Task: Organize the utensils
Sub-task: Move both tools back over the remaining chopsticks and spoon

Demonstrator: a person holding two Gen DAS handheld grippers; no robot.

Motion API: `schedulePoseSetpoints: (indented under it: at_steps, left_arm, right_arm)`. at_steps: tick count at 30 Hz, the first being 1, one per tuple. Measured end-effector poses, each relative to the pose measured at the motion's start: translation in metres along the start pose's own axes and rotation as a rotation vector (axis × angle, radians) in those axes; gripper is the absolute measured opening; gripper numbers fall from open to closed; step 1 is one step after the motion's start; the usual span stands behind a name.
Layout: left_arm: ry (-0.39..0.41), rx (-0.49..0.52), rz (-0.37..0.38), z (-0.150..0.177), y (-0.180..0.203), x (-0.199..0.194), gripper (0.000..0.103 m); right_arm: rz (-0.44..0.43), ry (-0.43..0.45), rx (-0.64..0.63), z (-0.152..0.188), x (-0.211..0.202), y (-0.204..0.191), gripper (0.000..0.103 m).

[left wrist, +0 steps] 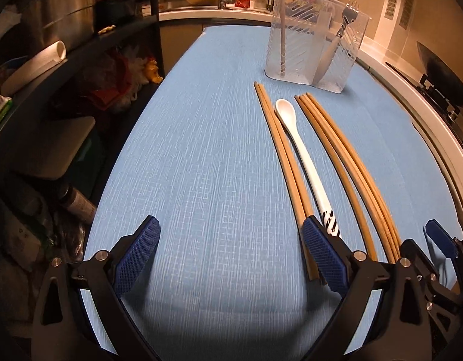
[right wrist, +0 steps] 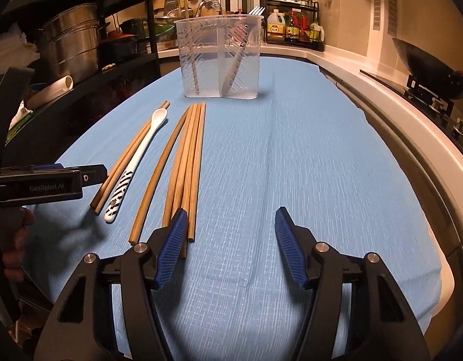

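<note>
A: Looking at both tongs, are they empty?
B: Yes. Left tongs (left wrist: 230, 251) gape wide over bare blue surface (left wrist: 201, 150); right tongs (right wrist: 228, 240) stand apart too, gripping nothing.
A: And the utensils?
B: Chopstick pair (right wrist: 126, 162), white spoon (right wrist: 141, 150) and chopstick bundle (right wrist: 186, 156) lie side by side near the clear holder (right wrist: 219, 60), which already has a fork (right wrist: 236, 57) and one stick.
A: Step?
B: Approach, I'd judge. Next, the right tongs need shifting left over the bundle
</note>
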State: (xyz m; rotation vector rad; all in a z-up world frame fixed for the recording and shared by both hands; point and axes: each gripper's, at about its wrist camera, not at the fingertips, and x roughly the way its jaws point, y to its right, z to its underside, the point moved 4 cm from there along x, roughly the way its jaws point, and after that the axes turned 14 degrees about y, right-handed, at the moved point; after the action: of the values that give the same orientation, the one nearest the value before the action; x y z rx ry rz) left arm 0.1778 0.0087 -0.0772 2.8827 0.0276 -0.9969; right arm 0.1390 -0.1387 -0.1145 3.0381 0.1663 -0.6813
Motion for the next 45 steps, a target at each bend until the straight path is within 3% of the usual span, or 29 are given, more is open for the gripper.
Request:
schedulePoseSetpoints:
  at_steps: [5, 9, 11, 13, 19, 23, 31, 45]
  left_arm:
    - [0.035, -0.026, 0.018, -0.003, 0.002, -0.01, 0.093]
    - [0.021, 0.002, -0.016, 0.003, 0.005, -0.007, 0.093]
    - [0.023, 0.004, -0.029, 0.006, 0.003, -0.006, 0.093]
    - [0.038, -0.001, -0.031, 0.008, 0.002, -0.007, 0.095]
    - [0.072, -0.004, -0.037, 0.01, 0.0, -0.01, 0.095]
    - [0.087, 0.022, -0.104, 0.014, -0.007, -0.011, 0.096]
    - [0.128, 0.015, -0.073, 0.008, -0.001, -0.022, 0.095]
    - [0.111, 0.072, -0.062, 0.019, 0.025, -0.02, 0.095]
  right_arm:
    - [0.003, 0.005, -0.01, 0.001, -0.002, -0.001, 0.06]
    - [0.004, 0.009, 0.019, 0.002, -0.001, 0.002, 0.059]
    - [-0.003, 0.009, 0.027, 0.003, 0.0, 0.003, 0.049]
    - [-0.018, 0.01, 0.038, 0.005, 0.0, 0.003, 0.046]
    - [-0.012, 0.037, -0.005, 0.008, 0.001, -0.004, 0.046]
    - [-0.022, 0.062, -0.003, 0.009, 0.001, -0.007, 0.047]
    - [-0.028, 0.079, 0.006, 0.012, -0.001, -0.006, 0.047]
    - [-0.029, 0.076, 0.01, 0.013, -0.002, -0.005, 0.047]
